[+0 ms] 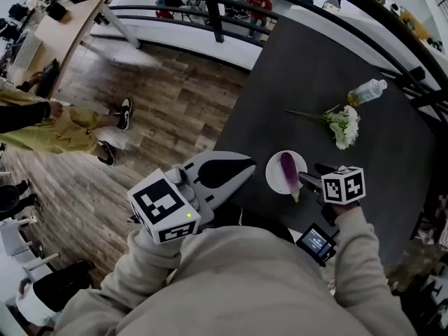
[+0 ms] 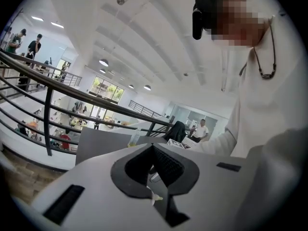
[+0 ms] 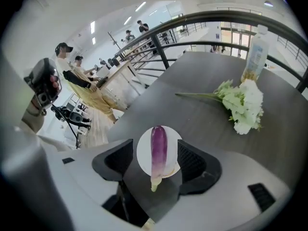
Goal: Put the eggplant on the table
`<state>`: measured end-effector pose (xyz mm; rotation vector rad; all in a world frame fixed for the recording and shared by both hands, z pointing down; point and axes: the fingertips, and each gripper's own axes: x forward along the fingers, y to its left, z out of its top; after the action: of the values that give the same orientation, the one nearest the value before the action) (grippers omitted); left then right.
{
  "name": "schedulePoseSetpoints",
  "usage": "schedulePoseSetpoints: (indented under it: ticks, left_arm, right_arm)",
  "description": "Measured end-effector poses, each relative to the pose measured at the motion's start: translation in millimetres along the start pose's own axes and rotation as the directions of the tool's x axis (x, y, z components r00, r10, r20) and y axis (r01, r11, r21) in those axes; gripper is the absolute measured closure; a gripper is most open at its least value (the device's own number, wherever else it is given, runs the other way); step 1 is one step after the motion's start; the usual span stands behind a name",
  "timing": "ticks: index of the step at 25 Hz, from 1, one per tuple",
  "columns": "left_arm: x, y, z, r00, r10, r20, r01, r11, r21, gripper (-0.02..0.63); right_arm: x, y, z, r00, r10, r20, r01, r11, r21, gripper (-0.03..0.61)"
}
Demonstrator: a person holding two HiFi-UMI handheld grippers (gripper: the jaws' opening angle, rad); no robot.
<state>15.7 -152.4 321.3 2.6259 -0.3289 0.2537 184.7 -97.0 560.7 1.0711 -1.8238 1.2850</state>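
Above the eggplant (image 1: 288, 172), right tongs (image 1: 310, 176) tilted down, gaping (empty), left tongs (image 1: 241, 170) closed

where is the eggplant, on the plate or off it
On it: the eggplant lies flat on the white plate, stem past the rim; the right gripper is open.

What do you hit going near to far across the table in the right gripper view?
white plate with the eggplant lying on it → white flowers → bottle
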Motion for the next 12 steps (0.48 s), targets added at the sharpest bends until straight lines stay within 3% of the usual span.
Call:
schedulePoseSetpoints:
  ticks: [4,8,10,12]
  left_arm:
    - [21,-5,19,0.997,-0.071,-0.012,0.072,0.995,0.066,0.609]
    - [45,-19,40,0.989,-0.149,-0.02,0.151,0.98,0.128,0.609]
    - [54,-29,48,0.983,-0.183,-0.015,0.183,0.972,0.148,0.609]
    - [61,-41,54,0.976,-0.217,-0.018,0.217,0.962,0.167,0.609]
  right_arm:
    - [-55,5,31,0.99,0.018,0.14,-0.02,1.0,0.008,0.295]
    - [-109,22,44,0.966,0.053,0.252,-0.036,0.997,-0.07,0.307]
    - [-140,35,52,0.933,0.091,0.348,-0.068,0.995,-0.076,0.382]
    - [-177,52,61,0.876,0.146,0.46,-0.128,0.989,-0.069,0.558]
